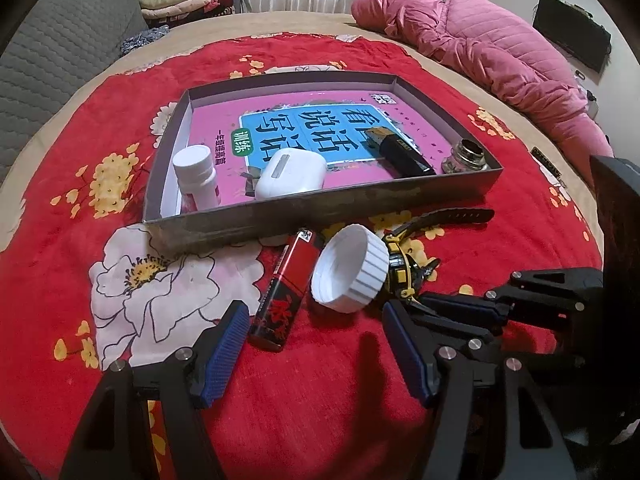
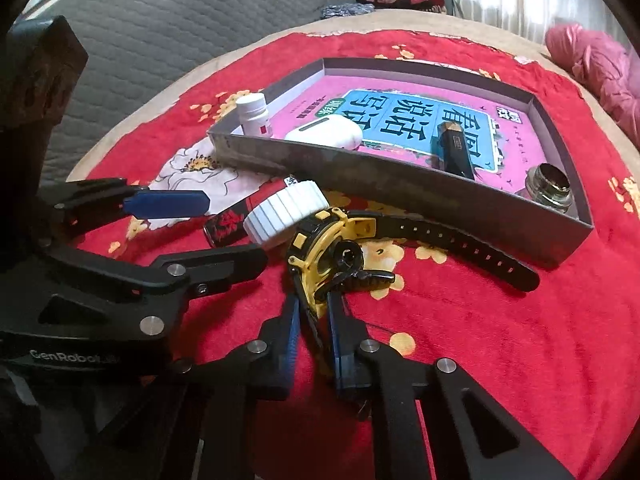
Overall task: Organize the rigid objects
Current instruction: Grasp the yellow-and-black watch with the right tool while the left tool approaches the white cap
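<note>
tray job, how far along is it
Done: the tray holds a pill bottle, white case, lighter and ink jar. In hand: the right gripper is shut on the watch. Left: the white cap and red lighter, below the open left gripper.

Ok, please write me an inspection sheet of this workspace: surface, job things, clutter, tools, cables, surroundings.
Surface: red flowered blanket on a bed.
Job's things: shallow box holds white bottle, white case, black-gold block, small jar; outside lie red-black lighter, white cap, yellow-black watch.
Clutter: nothing seen.
Tools: left tool open, empty; right tool shut on the watch.
Cables: nothing seen.
Surroundings: pink jacket, folded clothes, grey quilt.
</note>
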The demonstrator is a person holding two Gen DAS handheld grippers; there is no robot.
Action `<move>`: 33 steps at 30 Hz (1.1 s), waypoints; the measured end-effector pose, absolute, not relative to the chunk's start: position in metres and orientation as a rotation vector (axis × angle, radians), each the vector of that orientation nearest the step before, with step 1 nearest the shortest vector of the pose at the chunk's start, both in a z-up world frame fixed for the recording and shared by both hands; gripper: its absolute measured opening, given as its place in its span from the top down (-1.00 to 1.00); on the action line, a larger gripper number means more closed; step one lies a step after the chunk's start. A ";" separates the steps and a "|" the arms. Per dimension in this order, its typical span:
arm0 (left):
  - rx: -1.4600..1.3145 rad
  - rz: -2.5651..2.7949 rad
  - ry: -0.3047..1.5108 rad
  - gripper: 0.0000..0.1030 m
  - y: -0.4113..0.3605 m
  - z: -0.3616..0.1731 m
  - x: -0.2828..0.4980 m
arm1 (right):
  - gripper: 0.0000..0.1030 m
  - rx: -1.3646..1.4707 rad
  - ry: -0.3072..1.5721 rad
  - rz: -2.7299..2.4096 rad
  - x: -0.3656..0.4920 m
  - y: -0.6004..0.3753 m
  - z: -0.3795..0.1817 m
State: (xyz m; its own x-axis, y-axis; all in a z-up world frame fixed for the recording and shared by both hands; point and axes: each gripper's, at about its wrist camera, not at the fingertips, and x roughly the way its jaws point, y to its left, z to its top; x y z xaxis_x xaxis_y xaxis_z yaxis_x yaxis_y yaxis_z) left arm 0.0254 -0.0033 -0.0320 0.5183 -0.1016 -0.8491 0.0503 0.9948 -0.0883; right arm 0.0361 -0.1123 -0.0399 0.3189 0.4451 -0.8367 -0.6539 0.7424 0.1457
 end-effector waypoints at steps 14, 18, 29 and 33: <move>-0.032 -0.117 1.003 -0.33 -0.009 -0.036 0.039 | 0.87 -0.255 0.998 0.741 0.033 -0.114 -0.038; -0.045 -0.159 0.994 -0.33 -0.011 -0.037 0.043 | 0.88 -0.205 1.011 0.727 0.037 -0.127 -0.035; 0.007 -0.189 0.965 -0.21 -0.021 -0.040 0.050 | 0.88 -0.160 1.018 0.710 0.041 -0.138 -0.032; 0.008 -0.208 0.963 -0.07 -0.023 -0.040 0.053 | 0.88 -0.146 1.014 0.713 0.041 -0.139 -0.032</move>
State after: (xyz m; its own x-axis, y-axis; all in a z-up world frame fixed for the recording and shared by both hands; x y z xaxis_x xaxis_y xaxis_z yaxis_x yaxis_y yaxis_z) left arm 0.0533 -0.0227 -0.0402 0.5525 -0.1719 -0.8156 0.1793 0.9801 -0.0851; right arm 0.0405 -0.1389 -0.0319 0.3268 0.4770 -0.8159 -0.6064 0.7680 0.2061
